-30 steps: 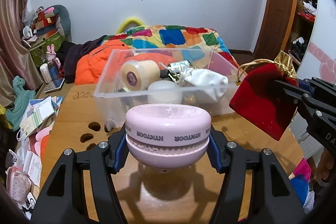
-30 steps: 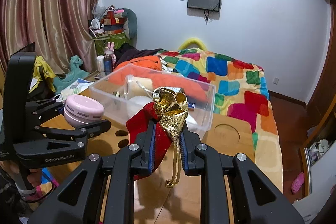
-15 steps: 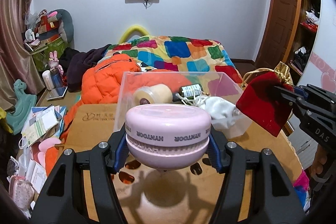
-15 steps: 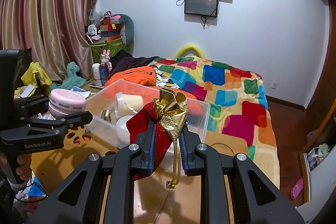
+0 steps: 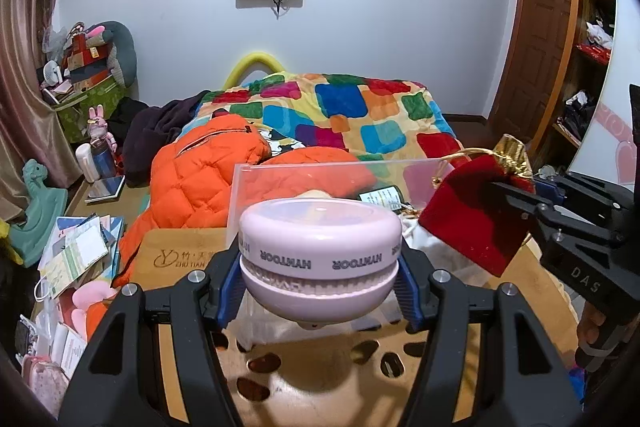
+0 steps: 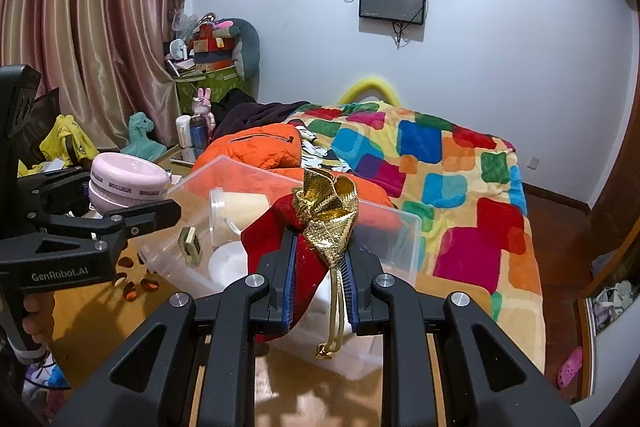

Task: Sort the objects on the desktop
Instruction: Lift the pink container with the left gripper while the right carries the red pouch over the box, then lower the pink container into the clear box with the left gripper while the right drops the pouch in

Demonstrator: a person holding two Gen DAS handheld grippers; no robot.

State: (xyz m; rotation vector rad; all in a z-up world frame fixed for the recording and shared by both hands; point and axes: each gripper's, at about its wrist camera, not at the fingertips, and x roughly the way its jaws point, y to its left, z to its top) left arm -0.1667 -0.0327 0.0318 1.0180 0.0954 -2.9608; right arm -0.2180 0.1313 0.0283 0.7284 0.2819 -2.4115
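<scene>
My left gripper (image 5: 320, 285) is shut on a round pink case (image 5: 320, 247) printed HYNTOOR, held above the wooden table (image 5: 320, 379) just in front of the clear plastic bin (image 5: 256, 175). The same pink case (image 6: 128, 183) shows at the left of the right wrist view, near the bin's left corner. My right gripper (image 6: 320, 279) is shut on a red velvet pouch (image 6: 272, 239) with a gold top and cord, held over the near side of the clear bin (image 6: 400, 251). The red pouch (image 5: 476, 215) hangs at the bin's right in the left wrist view. The bin holds a tape roll (image 6: 236, 207), a white lid and a small bottle.
A bed with a patchwork quilt (image 6: 440, 163) and an orange jacket (image 5: 208, 171) lies behind the table. Papers and small items (image 5: 72, 255) crowd the table's left side. The table top has cut-out holes (image 5: 260, 363) near my left gripper. A hand (image 6: 36, 315) holds the left gripper's handle.
Both grippers have moved forward and slightly up toward the bin, each still holding its object. The bin now sits lower and closer beneath them.
</scene>
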